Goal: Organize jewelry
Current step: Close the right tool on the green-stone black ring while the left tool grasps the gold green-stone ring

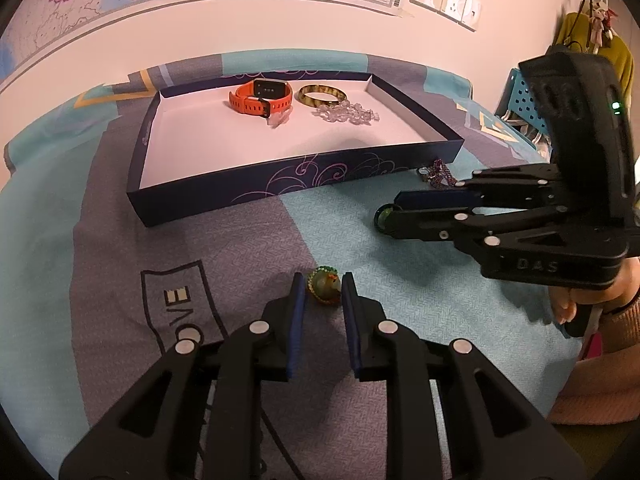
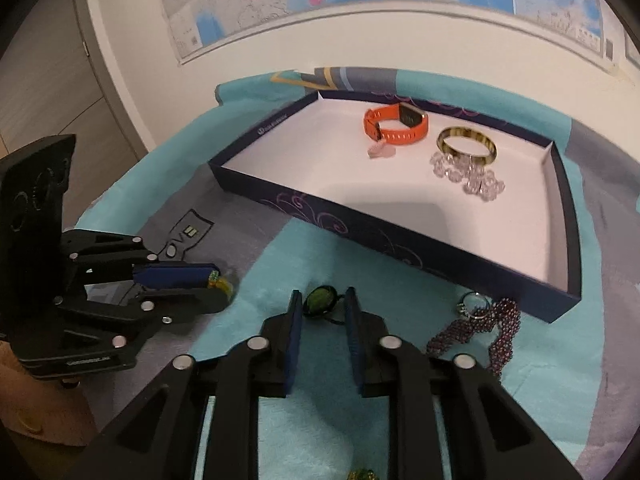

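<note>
A: Left tongs [image 1: 323, 285]?
B: Nearly closed, both blue pads against a small green-and-yellow beaded charm [image 1: 325, 290], down on the patterned cloth [image 1: 120, 240], in front of the dark box tray [image 1: 280, 184] and well short of it

A: And the right tongs [image 2: 320, 298]?
B: Narrow too, pinched on a green oval pendant [image 2: 318, 301] with a black cord, also on the cloth, near the tray's front wall

A: Inside the tray?
B: Toward the back: an orange watch [image 1: 260, 98], a small pale pink piece [image 2: 382, 151] just in front of it, an amber bangle [image 1: 322, 96] beside the watch, a clear bead bracelet [image 1: 348, 114] touching the bangle

A: Outside it?
B: Just off the tray's near right corner, a purple bead chain [image 2: 500, 332] with a silver ring [image 2: 474, 304] against it, right of the right tongs
</note>
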### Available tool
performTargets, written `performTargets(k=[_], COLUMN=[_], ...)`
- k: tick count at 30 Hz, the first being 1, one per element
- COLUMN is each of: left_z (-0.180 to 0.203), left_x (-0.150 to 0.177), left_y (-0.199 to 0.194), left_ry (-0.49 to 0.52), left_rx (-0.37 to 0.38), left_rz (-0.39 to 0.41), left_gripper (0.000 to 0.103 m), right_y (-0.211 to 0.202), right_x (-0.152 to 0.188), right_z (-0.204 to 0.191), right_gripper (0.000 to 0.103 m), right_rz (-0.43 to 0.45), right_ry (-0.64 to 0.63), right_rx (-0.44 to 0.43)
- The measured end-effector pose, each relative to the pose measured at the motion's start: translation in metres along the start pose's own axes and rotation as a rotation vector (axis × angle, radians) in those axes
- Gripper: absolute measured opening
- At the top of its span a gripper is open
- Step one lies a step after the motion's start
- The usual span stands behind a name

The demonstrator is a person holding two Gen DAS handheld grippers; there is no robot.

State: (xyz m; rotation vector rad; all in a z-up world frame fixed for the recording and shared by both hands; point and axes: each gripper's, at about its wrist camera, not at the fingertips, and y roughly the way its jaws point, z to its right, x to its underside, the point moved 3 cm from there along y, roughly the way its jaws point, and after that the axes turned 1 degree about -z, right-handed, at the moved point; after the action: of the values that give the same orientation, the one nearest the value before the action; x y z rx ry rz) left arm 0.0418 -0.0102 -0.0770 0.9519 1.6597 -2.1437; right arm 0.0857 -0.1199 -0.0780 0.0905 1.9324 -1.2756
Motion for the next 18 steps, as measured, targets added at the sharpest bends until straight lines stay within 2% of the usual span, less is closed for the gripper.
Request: performTargets(k=[2, 4, 8, 10, 15, 18], left_z=[0.0, -0.001, 0.0, 0.0, 0.0, 0.0], left_x=[0.0, 0.0, 0.0, 0.0, -0.001, -0.001], left_y=[0.0, -0.001, -0.001, -0.001, -0.001, -0.001], left_ry=[-0.002, -0.002, -0.002, -0.002, 0.0, 0.0], left_rx=[0.004, 0.008, 0.009, 0.01, 0.007, 0.008], left_rz=[0.001, 0.002, 0.003, 0.002, 0.002, 0.001], left_gripper=[0.021, 0.022, 0.023, 0.024, 0.027, 0.028], right_y=[-0.003, -0.009, -0.022, -0.025, -0.029, -0.032], right_x=[0.002, 0.004, 0.008, 0.012, 0.025, 0.031], right_z=[0.0, -0.001, -0.009, -0.012, -0.012, -0.009], right_gripper=[0.007, 0.005, 0.004, 0.004, 0.004, 0.006], right_rz=[0.009, 0.027, 0.047, 0.035, 0.009, -0.013], right_ry=[0.002, -0.011, -0.037, -0.042, -0.053, -0.039], right_rx=[-0.006, -0.007, -0.053, -0.087, -0.094, -0.147])
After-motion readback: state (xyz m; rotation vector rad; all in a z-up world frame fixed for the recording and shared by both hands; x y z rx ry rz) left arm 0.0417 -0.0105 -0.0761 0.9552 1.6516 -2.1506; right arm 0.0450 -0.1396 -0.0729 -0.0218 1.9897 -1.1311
